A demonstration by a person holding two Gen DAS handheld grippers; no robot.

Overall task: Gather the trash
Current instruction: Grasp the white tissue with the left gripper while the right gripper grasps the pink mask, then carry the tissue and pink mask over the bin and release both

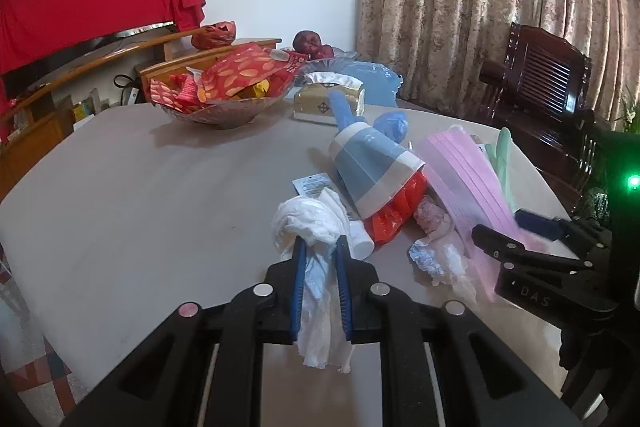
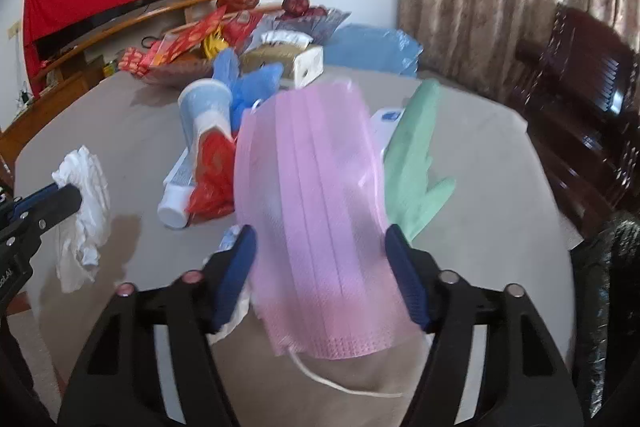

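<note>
My left gripper (image 1: 320, 247) is shut on a crumpled white tissue (image 1: 310, 219) and holds it just above the grey table (image 1: 140, 187). The tissue also shows in the right wrist view (image 2: 82, 179). My right gripper (image 2: 320, 239) is open, its fingers on either side of a pink face mask (image 2: 316, 195) that lies between them. Trash lies in a pile past both grippers: a blue-and-white paper cup (image 1: 372, 167), a red wrapper (image 1: 396, 211), a white tube (image 1: 360, 239), a green glove (image 2: 416, 155), crumpled blue gloves (image 2: 248, 83) and small crumpled wrappers (image 1: 436, 251).
A glass bowl of red snack packets (image 1: 224, 95) and a tissue box (image 1: 328, 99) stand at the table's back, with a blue bag (image 1: 372, 79) behind. A dark wooden chair (image 1: 544, 95) stands at the right by the curtain. A black bag (image 2: 608, 291) hangs at the far right.
</note>
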